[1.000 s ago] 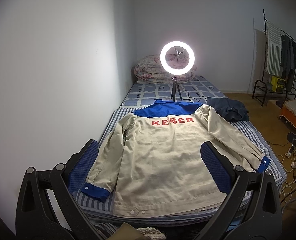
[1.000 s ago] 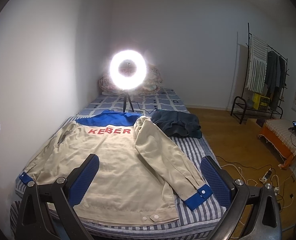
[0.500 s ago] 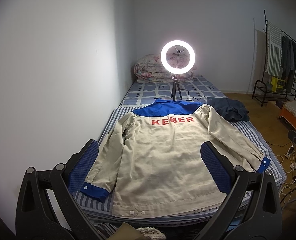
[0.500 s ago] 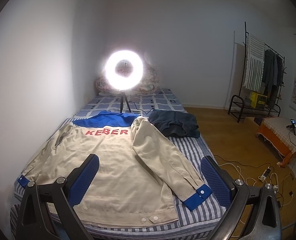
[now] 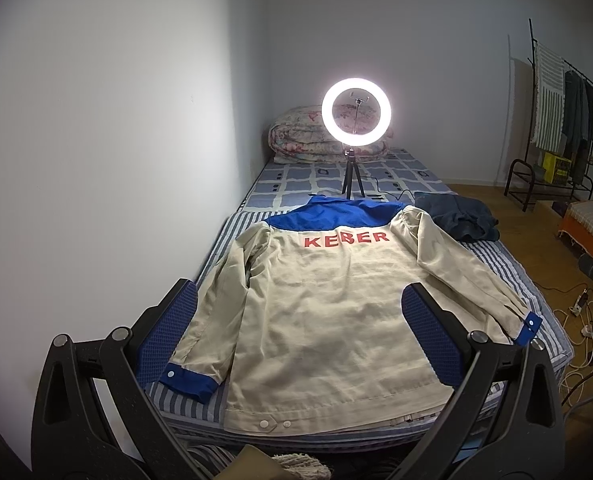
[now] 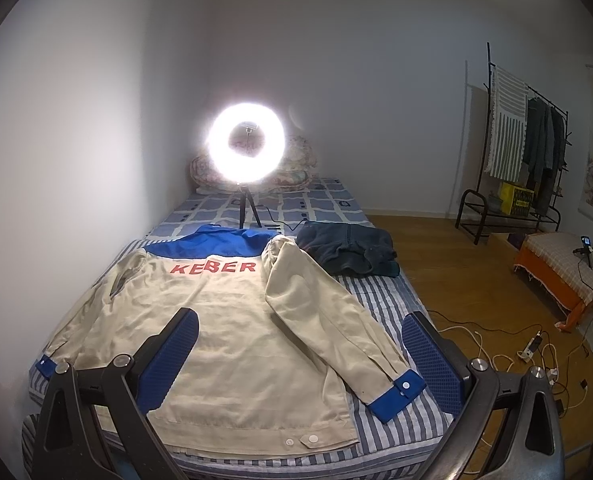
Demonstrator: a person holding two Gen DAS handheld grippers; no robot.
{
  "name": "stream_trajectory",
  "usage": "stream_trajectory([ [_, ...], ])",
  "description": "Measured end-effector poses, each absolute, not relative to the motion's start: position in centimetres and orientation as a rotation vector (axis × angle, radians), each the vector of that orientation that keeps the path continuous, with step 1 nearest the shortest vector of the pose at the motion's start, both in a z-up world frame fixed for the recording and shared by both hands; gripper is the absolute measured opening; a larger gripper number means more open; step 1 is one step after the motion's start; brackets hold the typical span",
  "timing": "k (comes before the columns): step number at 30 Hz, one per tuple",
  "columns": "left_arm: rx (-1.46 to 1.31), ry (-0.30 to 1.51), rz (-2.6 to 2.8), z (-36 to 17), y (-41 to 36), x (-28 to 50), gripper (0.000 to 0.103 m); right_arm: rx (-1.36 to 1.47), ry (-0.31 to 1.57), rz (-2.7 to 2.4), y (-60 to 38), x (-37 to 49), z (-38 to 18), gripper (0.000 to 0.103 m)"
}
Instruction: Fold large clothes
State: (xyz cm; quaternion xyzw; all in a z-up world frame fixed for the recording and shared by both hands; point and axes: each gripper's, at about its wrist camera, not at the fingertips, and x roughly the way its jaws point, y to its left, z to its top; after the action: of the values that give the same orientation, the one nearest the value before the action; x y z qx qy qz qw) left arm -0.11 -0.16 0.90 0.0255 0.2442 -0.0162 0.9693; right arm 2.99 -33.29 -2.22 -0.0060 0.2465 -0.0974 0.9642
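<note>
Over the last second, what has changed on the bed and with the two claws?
Only the right claw moved: its view has drifted right, so the ring light and jacket sit further left in frame. The left claw held steady. Both stay open and empty; the jacket still lies flat, unfolded, back up, beside the dark garment.

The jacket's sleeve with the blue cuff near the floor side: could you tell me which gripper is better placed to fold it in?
Probably the right gripper: open, that cuff lies between its fingers.
</note>
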Motion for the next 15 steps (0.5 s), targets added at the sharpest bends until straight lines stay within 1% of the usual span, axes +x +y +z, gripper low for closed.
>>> stream_trajectory([
  [15,0.048,0.501,-0.022,-0.9,0.8,0.3,0.103,-0.020,0.488,-0.191,-32.4,3.6,-1.8,0.103],
])
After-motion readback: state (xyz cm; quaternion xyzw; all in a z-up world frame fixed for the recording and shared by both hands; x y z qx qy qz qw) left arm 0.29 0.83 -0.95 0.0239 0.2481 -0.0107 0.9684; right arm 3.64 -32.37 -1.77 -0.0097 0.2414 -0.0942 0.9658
